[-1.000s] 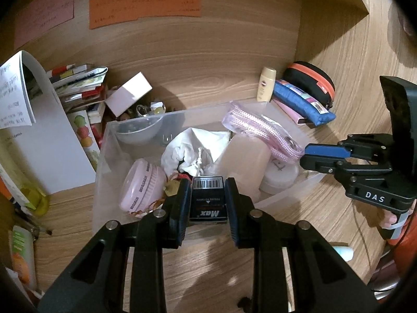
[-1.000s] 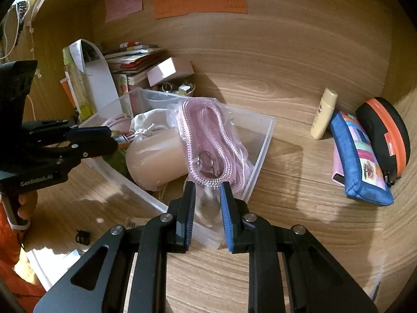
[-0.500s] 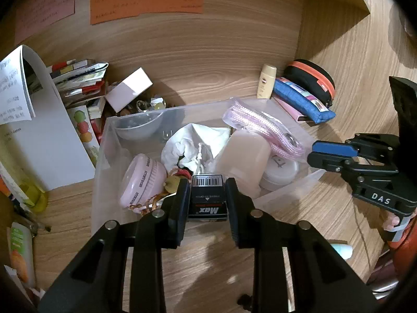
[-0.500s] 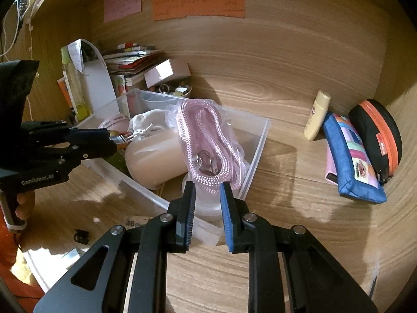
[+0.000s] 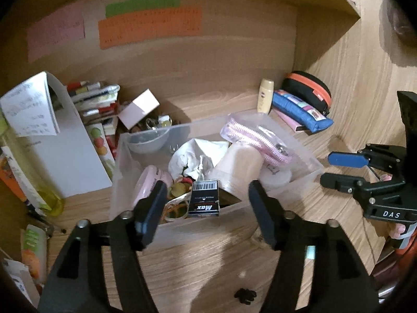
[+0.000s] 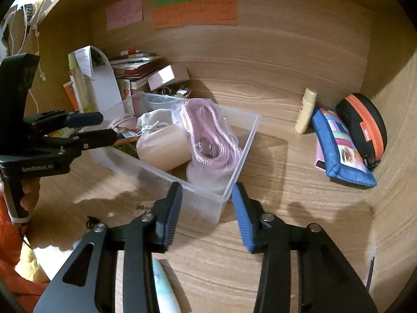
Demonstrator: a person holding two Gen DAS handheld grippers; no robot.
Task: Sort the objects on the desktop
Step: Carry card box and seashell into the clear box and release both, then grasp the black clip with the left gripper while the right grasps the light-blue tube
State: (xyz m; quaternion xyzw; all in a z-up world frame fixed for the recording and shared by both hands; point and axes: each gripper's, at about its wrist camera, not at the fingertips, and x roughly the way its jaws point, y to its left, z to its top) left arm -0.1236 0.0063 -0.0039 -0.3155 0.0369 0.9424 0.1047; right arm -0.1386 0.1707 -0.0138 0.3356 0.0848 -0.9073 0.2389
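Low in the left-wrist frame, the left gripper (image 5: 206, 216) gapes empty above the small black Max staple box (image 5: 204, 202), resting on the clear plastic bin's (image 5: 117, 172) near wall. Release looks done; the right gripper (image 6: 206, 214), also spread, probably fetches another item next.

A home study desk alcove is shown: wood-grain panels enclose a clear storage bin (image 5: 310, 165), with sticky notes (image 6: 195, 13) (pink, green, orange) pinned above it, stacked booklets (image 5: 96, 99) left, pencil cases (image 6: 341, 143) right.
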